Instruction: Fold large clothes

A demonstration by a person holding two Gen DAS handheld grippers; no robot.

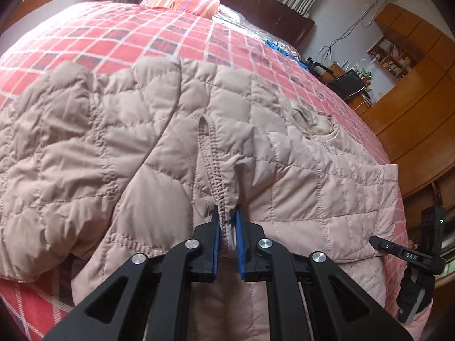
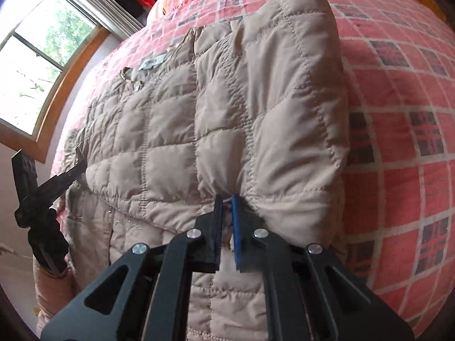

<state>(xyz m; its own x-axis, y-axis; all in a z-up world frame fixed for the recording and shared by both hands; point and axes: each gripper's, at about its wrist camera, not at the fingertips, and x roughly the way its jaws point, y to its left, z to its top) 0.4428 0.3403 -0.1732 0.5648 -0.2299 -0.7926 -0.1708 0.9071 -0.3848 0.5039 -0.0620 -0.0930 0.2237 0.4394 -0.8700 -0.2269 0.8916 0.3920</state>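
Beige quilted puffer jacket (image 1: 170, 142) lies spread on a bed covered by a red-and-white checked bedspread (image 1: 113, 37). In the left wrist view its long axis runs roughly left to right across the frame, with the collar and a pale label toward the right (image 1: 312, 122). In the right wrist view the jacket (image 2: 199, 119) runs from lower centre to upper centre, and a folded section stands up in a peak at the top of the frame.

Left tongs (image 1: 227, 227), black with blue pads, are clenched on a puckered, stitched seam of the jacket at lower centre. Right tongs (image 2: 226, 216), same build, are clamped on a gathered quilted edge at lower centre. Each view shows the other tool at its edge.

Room: an orange striped pillow (image 1: 184, 0) sits at the top centre of the bed in front of a dark headboard (image 1: 256, 8). Wooden cabinets (image 1: 412, 99) fill the right of the left wrist view. A wood-framed window (image 2: 34, 65) with grey curtains occupies the upper left of the right wrist view.

Jacket fabric: matte, softly creased, stitched in square and diamond panels. Bedspread weave looks coarse.
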